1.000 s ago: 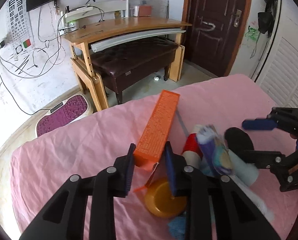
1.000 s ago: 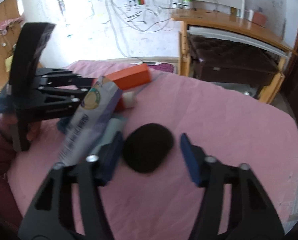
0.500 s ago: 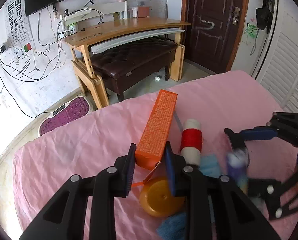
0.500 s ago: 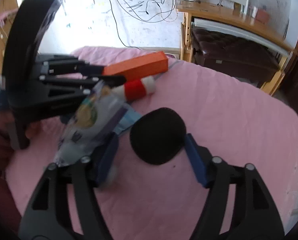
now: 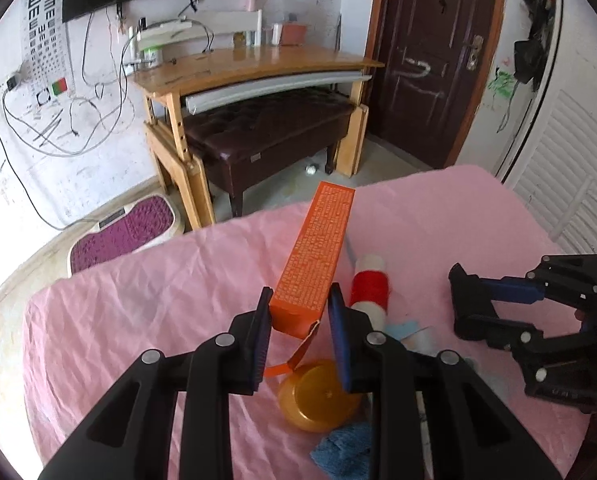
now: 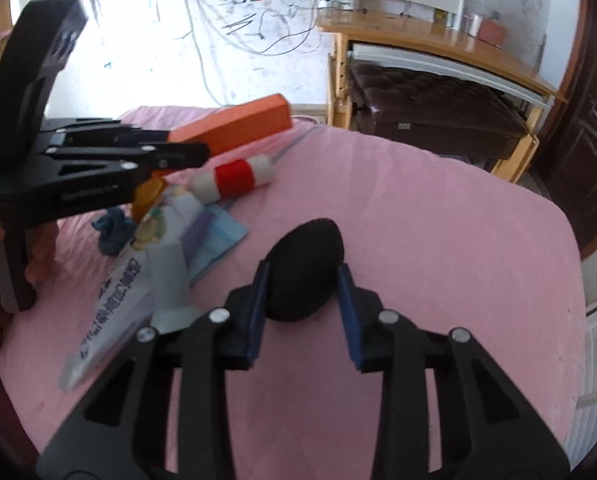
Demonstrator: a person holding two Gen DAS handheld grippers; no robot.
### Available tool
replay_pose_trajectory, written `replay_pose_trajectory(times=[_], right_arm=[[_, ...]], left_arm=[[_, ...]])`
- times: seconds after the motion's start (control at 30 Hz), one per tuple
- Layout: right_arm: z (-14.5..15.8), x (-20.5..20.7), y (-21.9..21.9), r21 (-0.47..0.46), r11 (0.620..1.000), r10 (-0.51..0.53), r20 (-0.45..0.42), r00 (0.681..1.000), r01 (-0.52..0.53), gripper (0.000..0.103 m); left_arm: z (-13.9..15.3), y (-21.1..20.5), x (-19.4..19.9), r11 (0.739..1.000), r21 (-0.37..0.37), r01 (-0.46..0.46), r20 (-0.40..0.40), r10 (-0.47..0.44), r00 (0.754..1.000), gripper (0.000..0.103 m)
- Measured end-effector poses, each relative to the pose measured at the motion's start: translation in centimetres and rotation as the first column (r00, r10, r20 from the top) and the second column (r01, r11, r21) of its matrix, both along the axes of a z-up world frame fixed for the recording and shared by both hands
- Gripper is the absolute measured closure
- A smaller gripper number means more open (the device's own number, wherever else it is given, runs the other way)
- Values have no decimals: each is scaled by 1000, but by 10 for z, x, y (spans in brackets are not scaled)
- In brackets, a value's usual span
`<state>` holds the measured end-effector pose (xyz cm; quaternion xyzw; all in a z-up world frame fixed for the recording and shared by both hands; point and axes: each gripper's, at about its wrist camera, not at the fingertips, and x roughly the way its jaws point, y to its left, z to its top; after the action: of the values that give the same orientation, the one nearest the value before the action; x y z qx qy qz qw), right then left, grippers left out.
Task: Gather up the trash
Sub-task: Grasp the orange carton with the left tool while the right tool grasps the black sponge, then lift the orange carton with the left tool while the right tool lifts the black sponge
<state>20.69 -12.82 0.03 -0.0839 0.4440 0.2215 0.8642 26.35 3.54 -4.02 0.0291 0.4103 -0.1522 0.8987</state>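
Observation:
My left gripper (image 5: 298, 312) is shut on the near end of a long orange box (image 5: 318, 248), held tilted above the pink bed (image 5: 138, 320). In the right wrist view my right gripper (image 6: 302, 300) has its jaws closing, both pads against the sides of a black oval pad (image 6: 304, 268) on the sheet. To its left lie a printed white tube (image 6: 110, 312), a light blue packet (image 6: 218, 240) and a red-and-white spool (image 6: 234, 178). An orange lid (image 5: 318, 396) and a blue cloth (image 5: 342, 452) sit under the left gripper.
Beyond the bed's far edge stand a wooden desk (image 5: 258, 64) over a dark brown bench (image 5: 270, 132), a purple mat (image 5: 122, 232) on the floor, and a dark door (image 5: 430, 60). White louvred panels (image 5: 558, 168) are on the right. A hand (image 6: 38, 252) grips the left tool.
The printed tube dropped from beside the right gripper onto the bed. The right jaws spread, then closed in on the black pad. The left gripper kept still with the orange box.

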Motion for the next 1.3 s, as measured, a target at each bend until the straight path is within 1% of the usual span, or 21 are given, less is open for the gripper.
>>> replay_pose_trajectory(times=[0.2,0.3,0.4,0.47,0.57,0.67,0.7,0.8,1.0,1.07,1.17,1.3], right_arm=[[17,-2,-23,39,998,-56,52,997,54,72],[27,-4,-42,65,994,-93,79,993,88,72],[30,-9,-56,80,990,-120,90,989,113,72],[32,-12,-65,92,988,-134,94,987,126,72],[32,-12,-73,93,986,-145,94,985,136,72],[32,-14,-79,107,984,-153,97,983,143,72],[31,-16,-81,111,983,-155,98,983,144,72],[29,-16,-84,123,981,-163,96,982,150,71],[28,-15,-89,133,978,-176,92,980,164,71],[27,-14,-91,137,976,-184,90,979,170,71],[26,-12,-92,143,974,-191,88,978,177,71],[26,-13,-91,146,973,-194,87,977,180,71]], left_arm=[[12,-9,-13,1000,-11,29,45,-29,999,80],[20,-19,-21,999,-9,45,70,-44,997,80],[23,-31,-26,998,21,59,79,-61,995,80],[23,-35,-25,997,61,54,79,-59,995,80],[21,-36,-11,995,92,33,60,-39,997,80],[16,-34,3,994,105,42,17,-44,999,80],[13,-35,9,993,108,54,-8,-54,999,80],[8,-35,20,993,91,82,-53,-77,996,80],[5,-29,37,996,19,87,-123,-84,989,81],[4,-28,38,996,14,91,-123,-89,988,84],[5,-29,38,995,-14,95,-127,-96,987,88],[5,-38,39,991,11,133,-126,-130,983,88]])
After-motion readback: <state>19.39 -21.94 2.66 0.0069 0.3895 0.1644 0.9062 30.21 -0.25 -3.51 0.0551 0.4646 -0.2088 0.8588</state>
